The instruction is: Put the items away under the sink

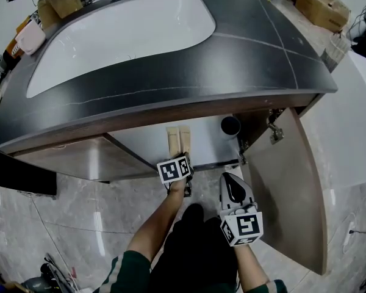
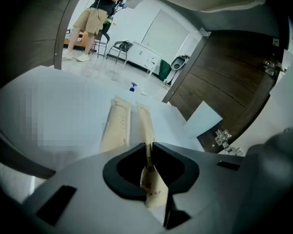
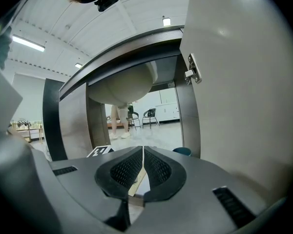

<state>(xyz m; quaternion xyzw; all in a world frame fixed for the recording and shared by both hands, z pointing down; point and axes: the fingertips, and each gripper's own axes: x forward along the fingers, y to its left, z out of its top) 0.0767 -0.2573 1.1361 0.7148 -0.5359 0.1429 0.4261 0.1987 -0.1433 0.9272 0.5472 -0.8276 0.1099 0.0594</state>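
Observation:
Two tan paper packets are in the open cabinet under the sink [image 1: 119,32]. One packet [image 1: 171,140] [image 2: 116,126] lies flat on the white cabinet floor [image 1: 207,145]. The second packet [image 1: 185,139] [image 2: 145,123] is beside it on the right, and my left gripper [image 1: 184,156] [image 2: 147,147] is shut on its near end, tilted down into the cabinet. My right gripper [image 1: 230,179] [image 3: 143,152] hovers low in front of the cabinet opening, to the right of the left one. Its jaws stand together with nothing between them.
The cabinet door [image 1: 293,182] stands open on the right, its hinge [image 1: 274,133] at the frame. A dark round container [image 1: 230,126] [image 3: 183,150] sits at the cabinet's back right. The basin's underside [image 3: 122,87] hangs overhead. A person [image 2: 95,13] stands beyond the cabinet.

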